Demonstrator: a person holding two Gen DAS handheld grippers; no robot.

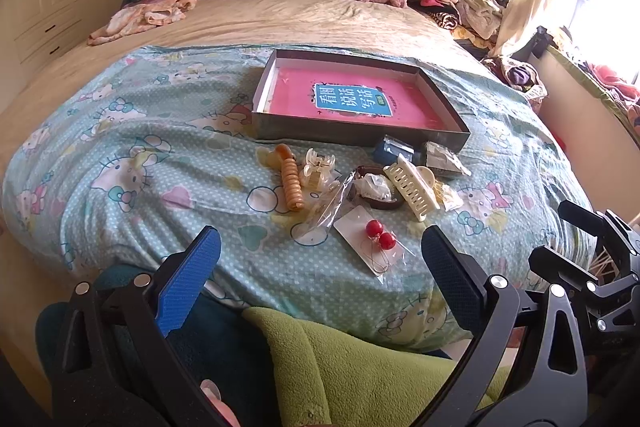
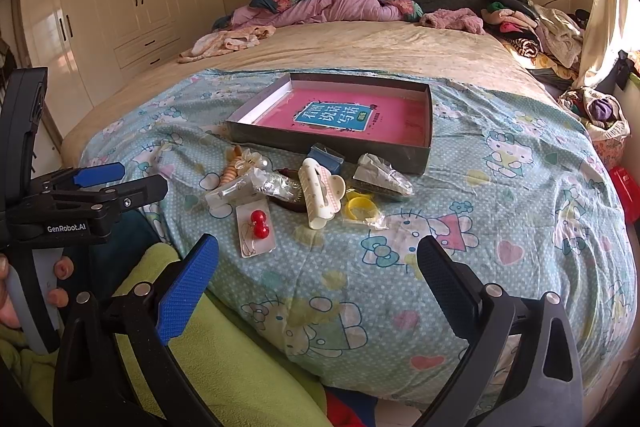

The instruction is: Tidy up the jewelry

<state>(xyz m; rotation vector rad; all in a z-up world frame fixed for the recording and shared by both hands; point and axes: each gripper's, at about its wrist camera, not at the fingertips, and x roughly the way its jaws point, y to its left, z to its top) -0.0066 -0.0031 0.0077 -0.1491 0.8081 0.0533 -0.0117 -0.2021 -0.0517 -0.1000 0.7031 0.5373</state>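
Here, from left to right:

- The left gripper (image 1: 320,267) hovers over the near edge of the bed (image 1: 280,23), jaws spread wide and holding nothing.
- On the Hello Kitty quilt (image 1: 120,155) an orange spiral hair tie (image 1: 290,183) lies just beside a clear claw clip (image 1: 318,167).
- Next come crumpled clear plastic bags (image 1: 332,205), then a card of red ball earrings (image 1: 380,235) in its sleeve, nearest the grippers.
- A cream claw clip (image 1: 412,187) rests across a dark brown bangle (image 1: 384,203), with a yellow ring (image 2: 360,207) in plastic to its right.
- Behind the pile sits an open shallow box (image 1: 440,99) with a pink book (image 1: 352,99) inside; a blue pouch (image 1: 390,149) touches its front wall.
- The right gripper (image 2: 318,271) is likewise wide open and empty, over the quilt.
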